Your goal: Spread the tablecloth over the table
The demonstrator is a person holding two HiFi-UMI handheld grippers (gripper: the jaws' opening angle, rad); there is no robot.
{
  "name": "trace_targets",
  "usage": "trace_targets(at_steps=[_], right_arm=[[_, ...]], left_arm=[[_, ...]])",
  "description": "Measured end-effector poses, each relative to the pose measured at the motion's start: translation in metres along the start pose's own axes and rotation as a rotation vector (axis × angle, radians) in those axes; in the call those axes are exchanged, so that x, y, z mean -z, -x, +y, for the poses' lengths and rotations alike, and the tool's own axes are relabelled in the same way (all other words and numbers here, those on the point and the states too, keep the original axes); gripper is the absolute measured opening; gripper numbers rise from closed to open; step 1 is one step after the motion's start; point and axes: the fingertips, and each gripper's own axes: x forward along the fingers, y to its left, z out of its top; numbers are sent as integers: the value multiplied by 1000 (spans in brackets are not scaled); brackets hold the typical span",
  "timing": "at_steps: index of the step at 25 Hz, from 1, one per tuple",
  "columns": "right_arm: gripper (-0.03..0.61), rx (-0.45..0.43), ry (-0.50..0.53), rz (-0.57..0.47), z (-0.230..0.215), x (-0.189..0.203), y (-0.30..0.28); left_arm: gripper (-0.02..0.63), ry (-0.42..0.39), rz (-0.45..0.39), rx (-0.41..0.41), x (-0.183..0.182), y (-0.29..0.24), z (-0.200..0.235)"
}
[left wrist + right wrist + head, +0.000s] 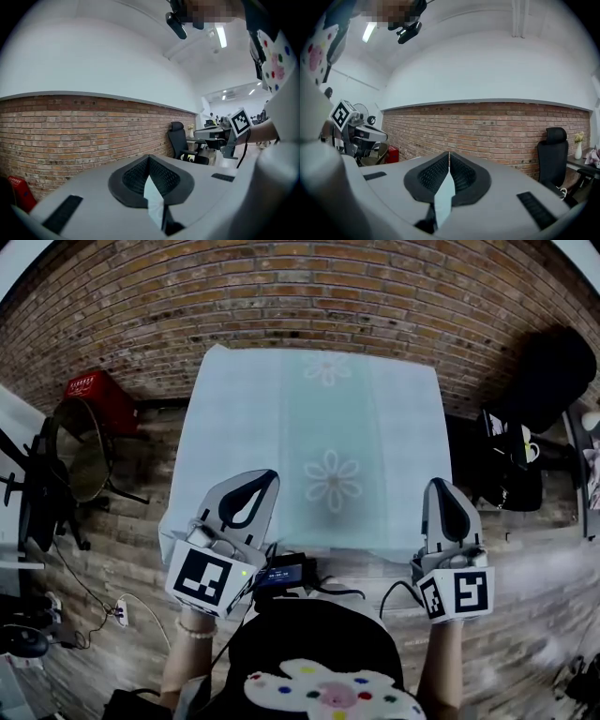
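**Both claws closed on the near edge of the tablecloth**

The tablecloth [319,427] is pale blue-white with flower prints along its middle. It is stretched out flat from the two grippers to the brick wall [300,296] and covers the whole table, so I cannot see the table top itself. Its far edge lies close along the wall. Its near edge runs between the two grippers.

The left gripper [262,482] is at the near left corner of the cloth and the right gripper [439,488] is at the near right corner. In the left gripper view the jaws of the left gripper [149,159] are pressed together, and a thin fold of the tablecloth [154,206] is pinched between the black ribbed pads. The right gripper view shows the same: the right gripper [449,157] is fully closed on a strip of the tablecloth [444,201]. Both grippers point almost level toward the wall.

Each hand carries a marker cube, the left [208,579] and the right [459,594].

Further out, a red crate [94,390] stands on the wooden floor [122,549] by the wall, left of the table. A black office chair [553,371] stands beyond the far right corner.
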Motion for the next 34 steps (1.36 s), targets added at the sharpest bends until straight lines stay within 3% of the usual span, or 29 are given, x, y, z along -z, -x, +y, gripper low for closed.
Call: trace_targets(at_steps=[34], right_arm=[[34,-44,0,47,16,9,-9]], left_arm=[[14,4,9,0,5,-7,5]])
